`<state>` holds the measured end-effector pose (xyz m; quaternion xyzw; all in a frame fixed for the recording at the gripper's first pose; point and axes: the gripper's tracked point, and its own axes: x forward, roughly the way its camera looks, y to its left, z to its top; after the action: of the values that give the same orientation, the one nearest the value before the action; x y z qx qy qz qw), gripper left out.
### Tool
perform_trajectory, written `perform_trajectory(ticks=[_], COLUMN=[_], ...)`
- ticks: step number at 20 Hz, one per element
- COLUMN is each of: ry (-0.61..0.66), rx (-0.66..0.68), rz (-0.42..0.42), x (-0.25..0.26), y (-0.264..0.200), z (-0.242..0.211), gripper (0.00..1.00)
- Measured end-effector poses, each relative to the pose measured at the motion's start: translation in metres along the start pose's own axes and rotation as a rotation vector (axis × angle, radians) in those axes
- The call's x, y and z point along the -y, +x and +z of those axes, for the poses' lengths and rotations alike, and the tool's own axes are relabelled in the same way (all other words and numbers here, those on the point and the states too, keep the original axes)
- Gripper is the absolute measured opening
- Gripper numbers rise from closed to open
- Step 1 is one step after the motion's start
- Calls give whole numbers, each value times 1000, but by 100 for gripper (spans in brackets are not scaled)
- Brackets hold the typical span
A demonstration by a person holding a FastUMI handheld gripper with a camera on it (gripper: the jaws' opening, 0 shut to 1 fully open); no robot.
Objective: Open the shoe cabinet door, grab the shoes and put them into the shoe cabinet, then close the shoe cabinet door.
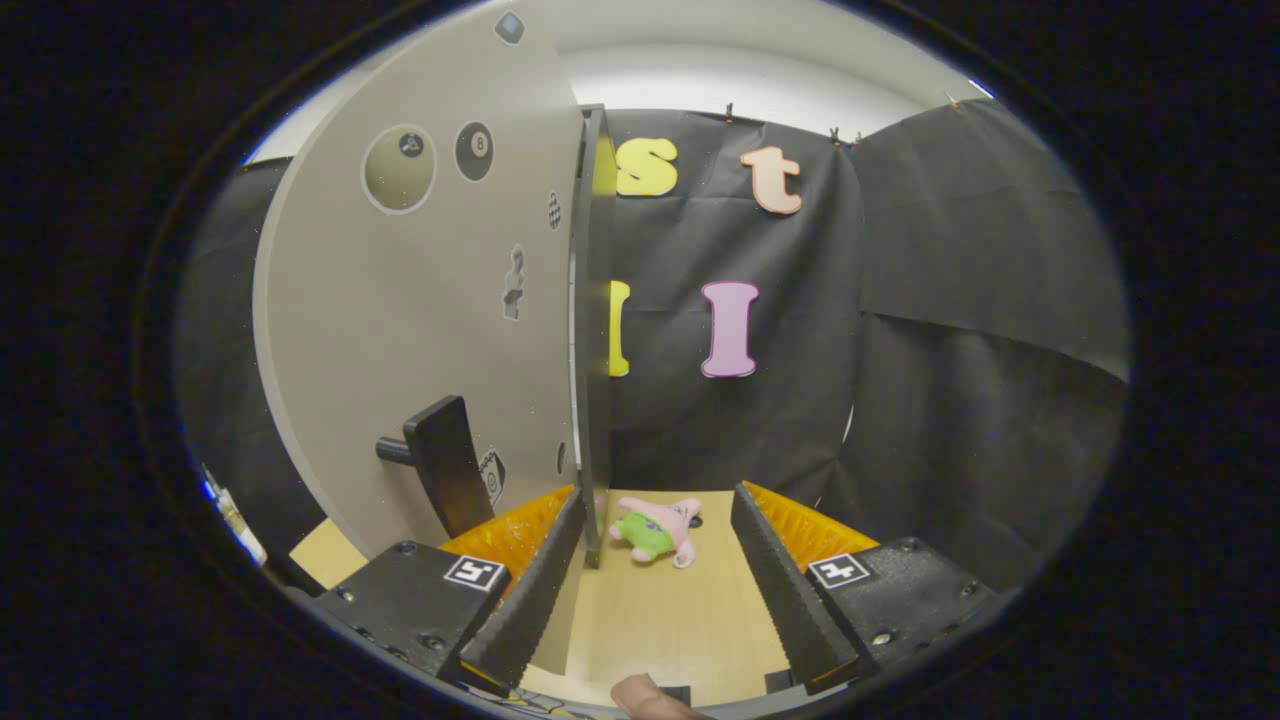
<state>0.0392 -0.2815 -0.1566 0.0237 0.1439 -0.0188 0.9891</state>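
Note:
The shoe cabinet door (420,320) is a tall grey panel with round stickers. It stands swung out toward me, its free edge (578,330) just ahead of my left finger. A dark handle (445,465) on a short peg sticks out of the door's face, low down, left of my fingers. My gripper (655,560) is open, with only bare table between the fingers. The left finger (535,590) lies close against the door's lower edge. No shoes are in sight.
A small pink and green plush toy (655,530) lies on the light wooden table (660,620) just beyond my fingers. Black cloth walls close the booth behind and to the right. A fingertip (645,698) shows at the near edge.

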Motion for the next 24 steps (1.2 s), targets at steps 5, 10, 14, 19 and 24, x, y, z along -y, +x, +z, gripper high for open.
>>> perform_trajectory(ticks=[5,10,14,19,24], ry=[15,-6,13,17,-3], rx=[-21,-7,24,21,29], rz=[-7,-50,-97,-112,-61], x=[-35,-76,-108,-159,-225], y=[-4,-5,-6,8,31], z=[0,0,5,13,31], gripper=[95,96,95,95,96])
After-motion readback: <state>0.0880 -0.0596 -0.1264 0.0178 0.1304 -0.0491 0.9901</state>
